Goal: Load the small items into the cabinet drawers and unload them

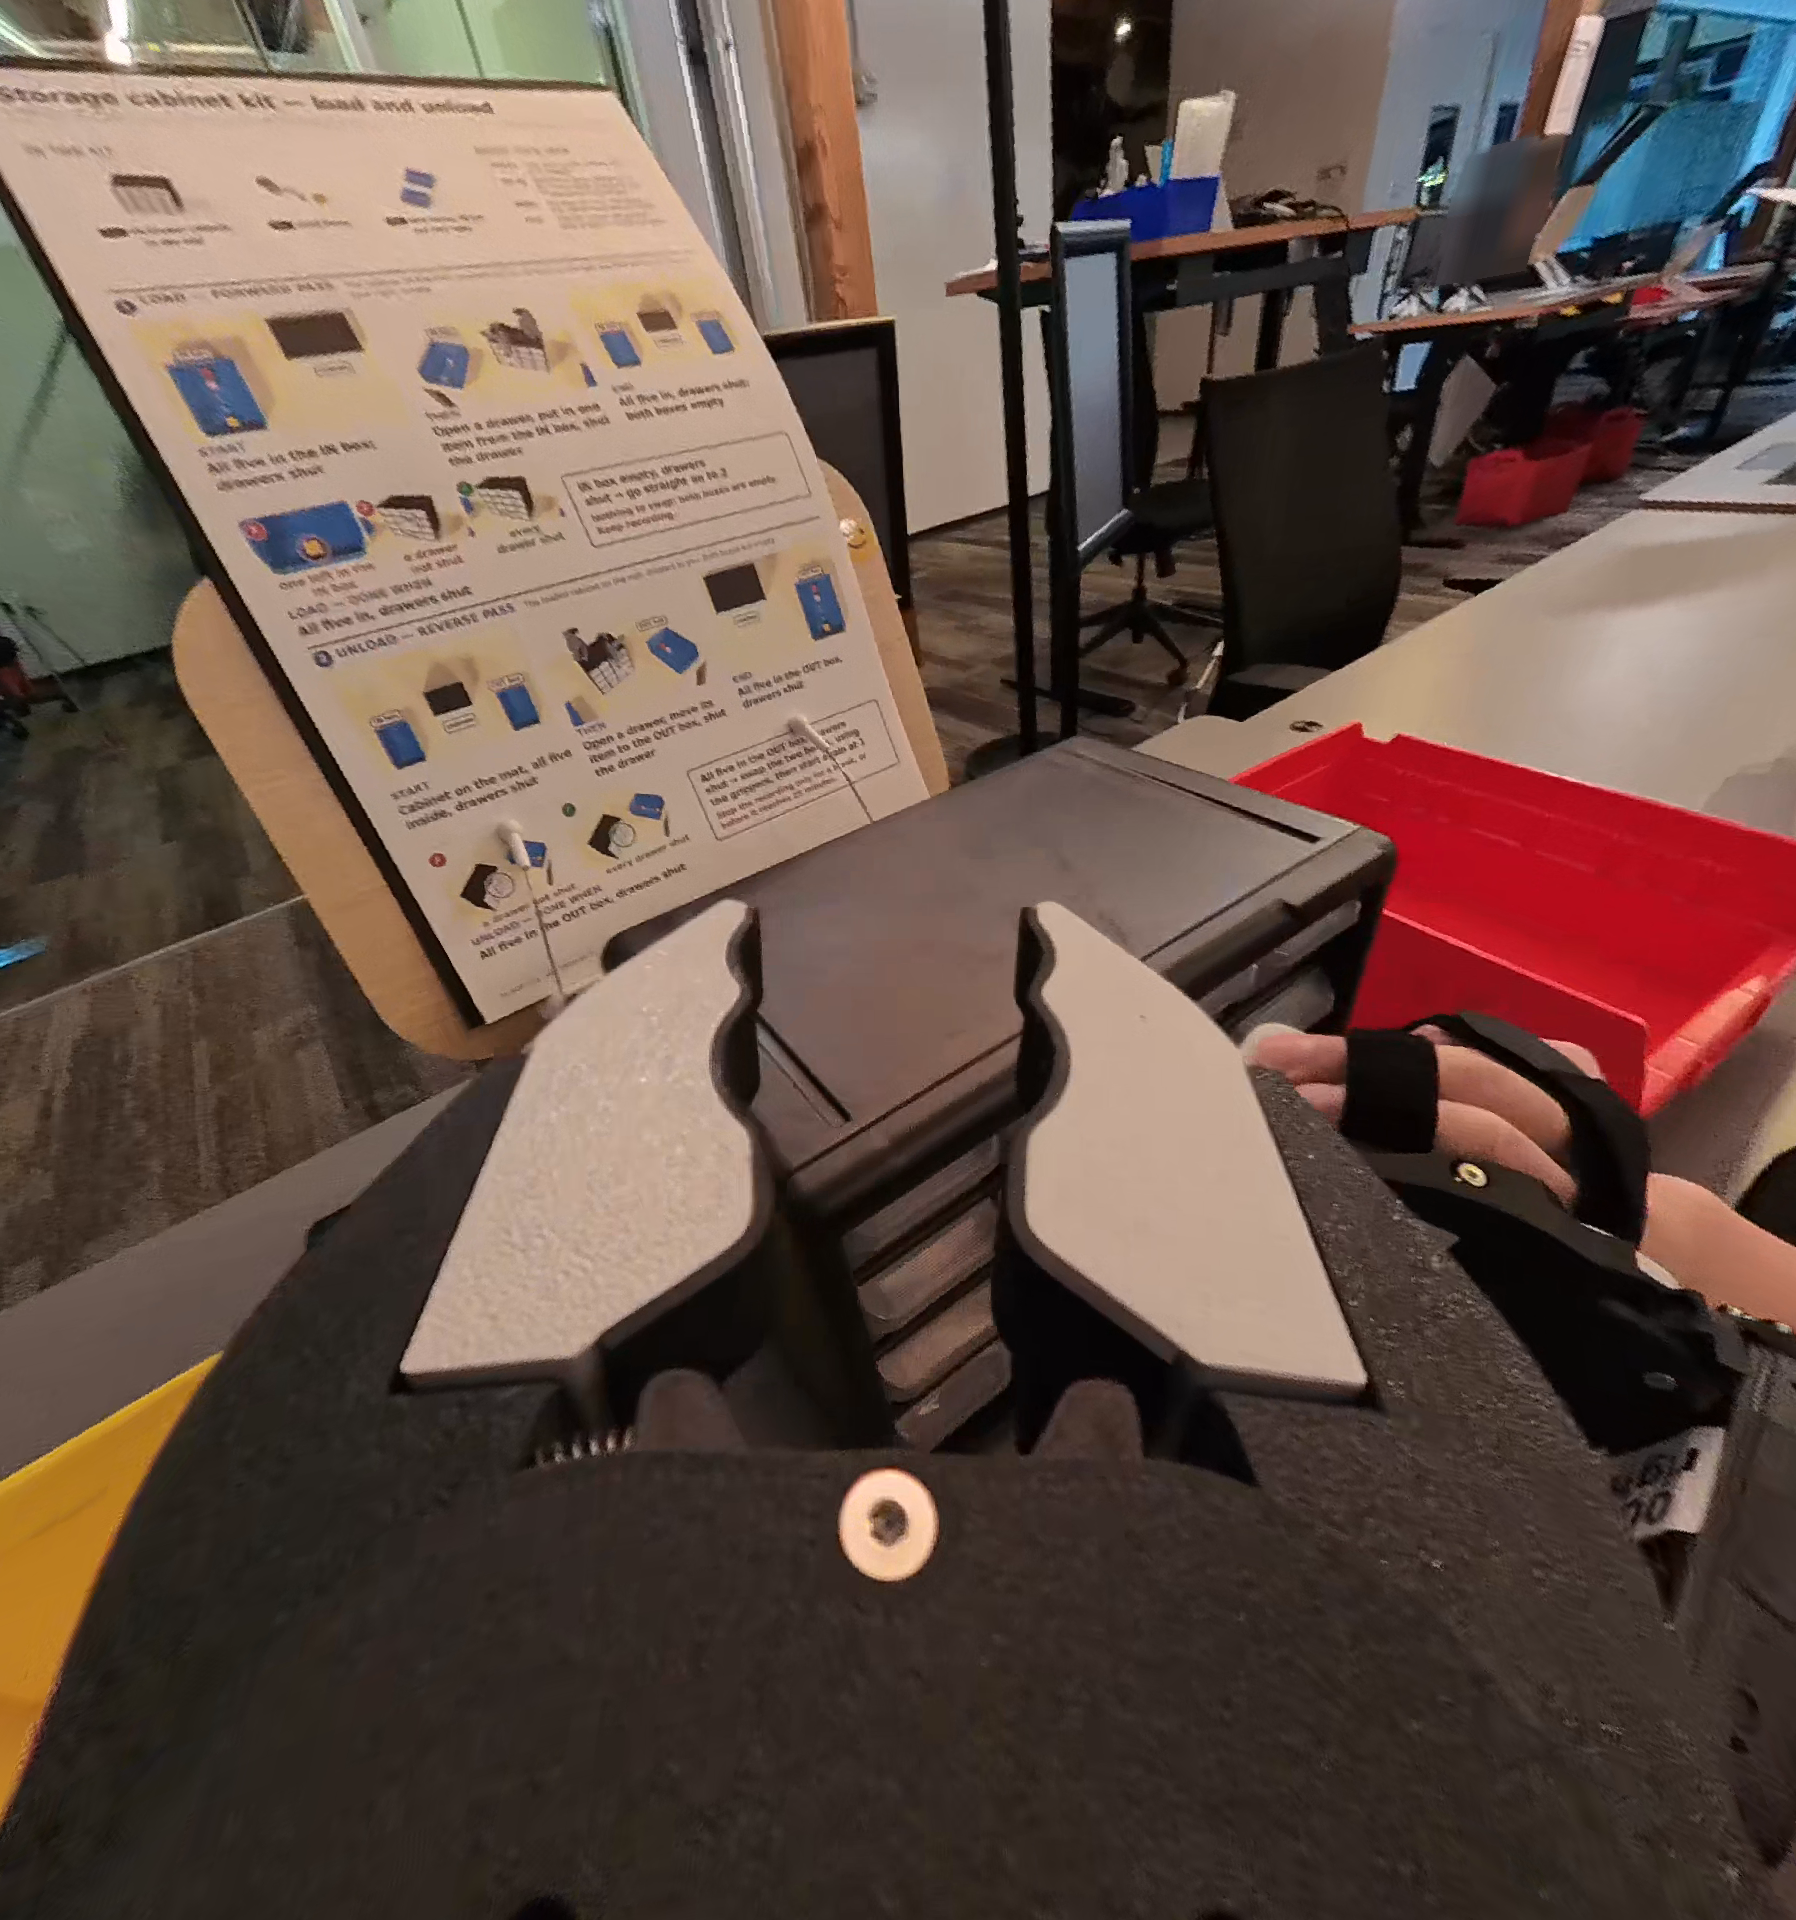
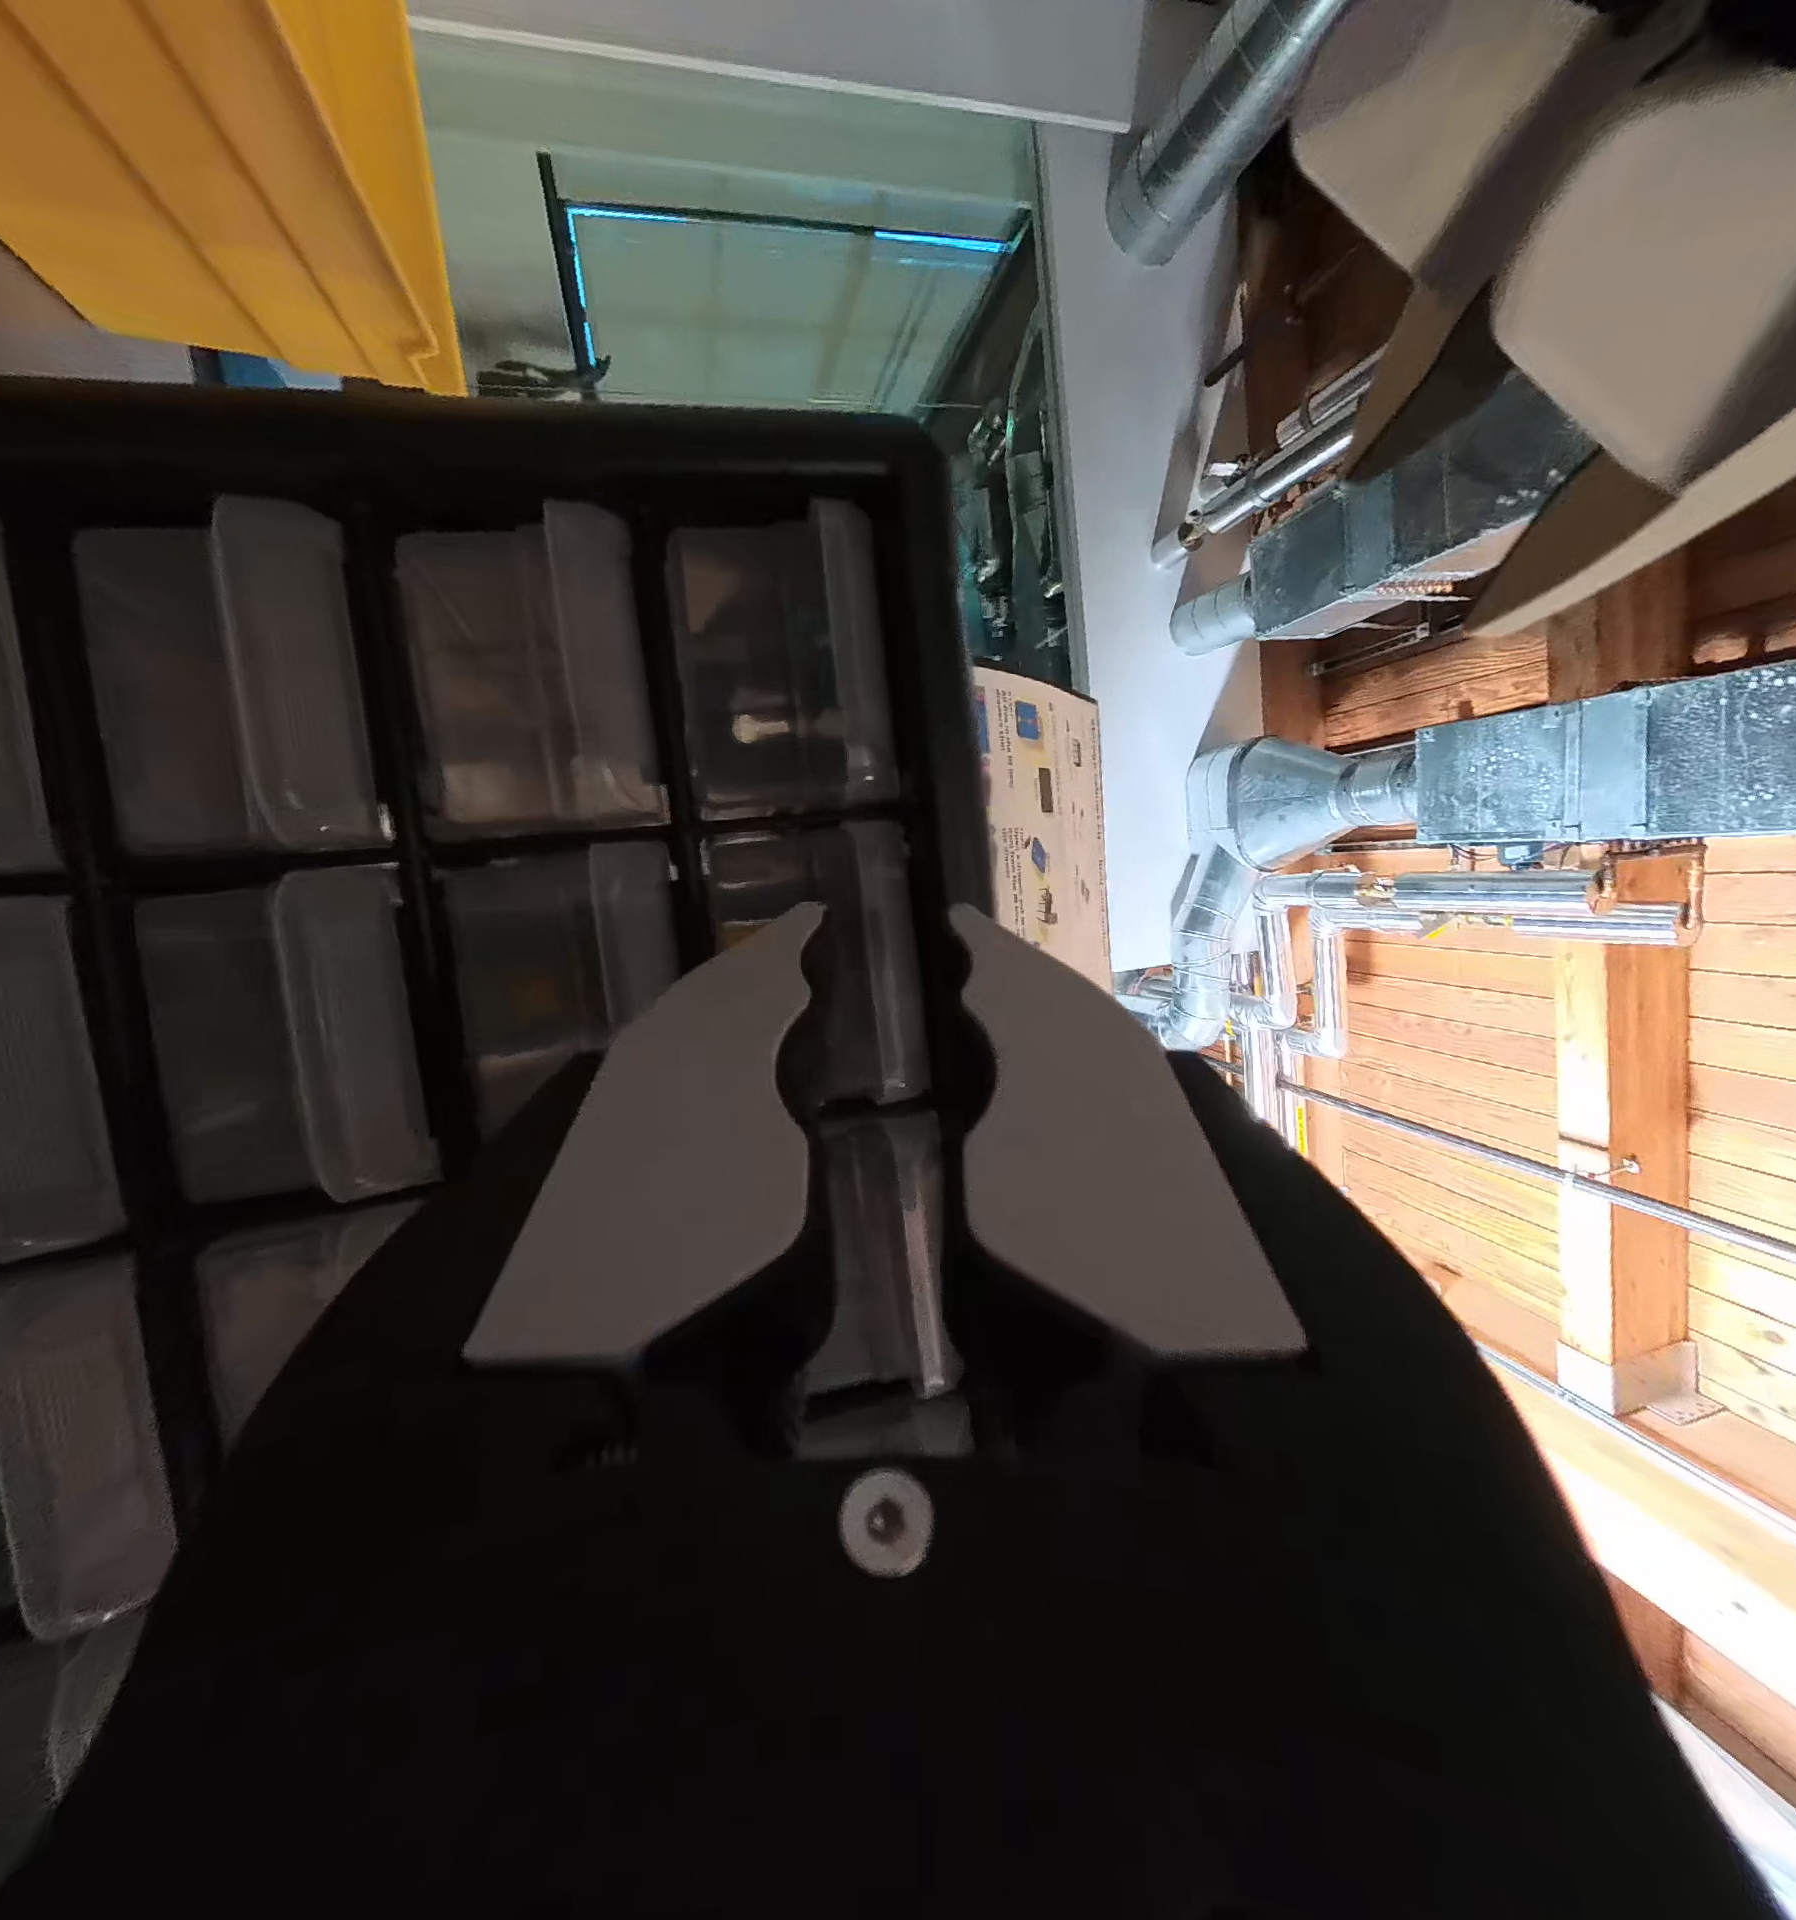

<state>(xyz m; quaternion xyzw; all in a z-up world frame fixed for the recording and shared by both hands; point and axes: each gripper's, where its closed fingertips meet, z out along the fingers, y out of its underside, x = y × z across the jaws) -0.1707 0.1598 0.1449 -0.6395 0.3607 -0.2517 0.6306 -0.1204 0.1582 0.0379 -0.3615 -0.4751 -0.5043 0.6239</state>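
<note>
Cabinet [image 1: 998, 935]: on counter [image 1: 1652, 665], between yellow bin [image 1: 32, 1538] and red bin [image 1: 1559, 894]. Your left tool [image 1: 889, 961] wide, empty, above its top; right tool [image 2: 883, 935] narrow, straddling a corner drawer [image 2: 863, 956] handle. Step: opening. Next, probably: close, pull straight.

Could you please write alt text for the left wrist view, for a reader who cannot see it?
The left gripper, jaws open, hovers over the top of a black plastic drawer cabinet on a grey table. An empty red plastic bin sits right of the cabinet, and a white printed instruction board leans behind it.
</note>
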